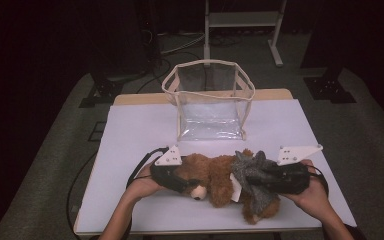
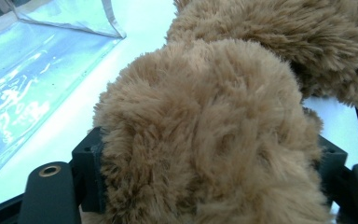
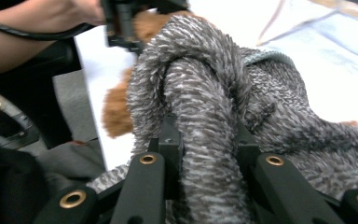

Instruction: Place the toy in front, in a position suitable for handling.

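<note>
Brown teddy bear [image 1: 215, 175] — between both grippers

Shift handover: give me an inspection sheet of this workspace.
Surface: white table, bare around the items.
Job's things: brown teddy bear in grey knit garment, lying near the front edge; clear bag upright behind it, open.
Clutter: nothing seen.
Grippers: left gripper clamps the bear's fur; right gripper clamps the garment.
Cables: black cable loops from the left gripper.
Surroundings: grey floor, white frame, dark background.
</note>
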Available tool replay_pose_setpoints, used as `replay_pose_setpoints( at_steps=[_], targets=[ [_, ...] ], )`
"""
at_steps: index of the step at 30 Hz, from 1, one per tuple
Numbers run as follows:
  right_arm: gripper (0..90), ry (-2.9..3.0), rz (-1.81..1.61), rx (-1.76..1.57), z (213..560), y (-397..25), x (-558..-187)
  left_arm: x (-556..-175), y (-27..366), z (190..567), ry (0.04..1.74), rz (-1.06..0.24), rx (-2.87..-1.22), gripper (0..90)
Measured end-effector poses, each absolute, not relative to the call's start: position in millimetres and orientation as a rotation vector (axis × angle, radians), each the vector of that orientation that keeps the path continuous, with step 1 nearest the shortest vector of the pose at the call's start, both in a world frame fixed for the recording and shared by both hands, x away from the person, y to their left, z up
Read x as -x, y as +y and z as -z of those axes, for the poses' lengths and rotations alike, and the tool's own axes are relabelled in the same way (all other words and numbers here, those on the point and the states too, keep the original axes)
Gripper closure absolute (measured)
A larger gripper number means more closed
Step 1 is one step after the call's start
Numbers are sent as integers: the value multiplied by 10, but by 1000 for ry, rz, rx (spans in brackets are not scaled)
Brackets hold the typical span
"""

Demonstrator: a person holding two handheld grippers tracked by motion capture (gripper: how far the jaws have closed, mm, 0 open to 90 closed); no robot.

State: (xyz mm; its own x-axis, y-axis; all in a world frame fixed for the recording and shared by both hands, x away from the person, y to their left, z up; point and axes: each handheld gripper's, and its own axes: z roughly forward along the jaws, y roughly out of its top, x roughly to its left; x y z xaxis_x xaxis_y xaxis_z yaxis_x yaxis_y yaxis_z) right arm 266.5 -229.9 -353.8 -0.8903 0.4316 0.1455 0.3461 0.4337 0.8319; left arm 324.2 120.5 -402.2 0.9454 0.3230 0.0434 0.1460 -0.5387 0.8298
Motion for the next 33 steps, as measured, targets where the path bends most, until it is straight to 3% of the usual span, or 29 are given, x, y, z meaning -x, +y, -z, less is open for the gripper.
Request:
replay_pose_setpoints(
  at_steps=[5, 16, 22, 26, 30, 33],
  targets=[
    [722, 2639, -1379, -703, 3647, -2221, -2644, -3257, 1210, 3996, 352, -284, -2124, 280],
    [738, 2598, -1315, -715, 3703, -2093, -3133, -3185, 1401, 3998, 452, -286, -2086, 326],
    [745, 2616, -1349, -716, 3748, -2078, -3217, -3043, 1425, 3988, 438, -291, -2096, 325],
    [748, 2627, -1378, -721, 3790, -2121, -3145, -3042, 1396, 3941, 426, -278, -2114, 259],
    [752, 2635, -1392, -725, 3834, -2150, -3045, -3126, 1324, 3878, 421, -265, -2138, 112],
    [753, 2625, -1401, -740, 3852, -2153, -2998, -3200, 1248, 3831, 395, -251, -2148, 87]
  ],
)
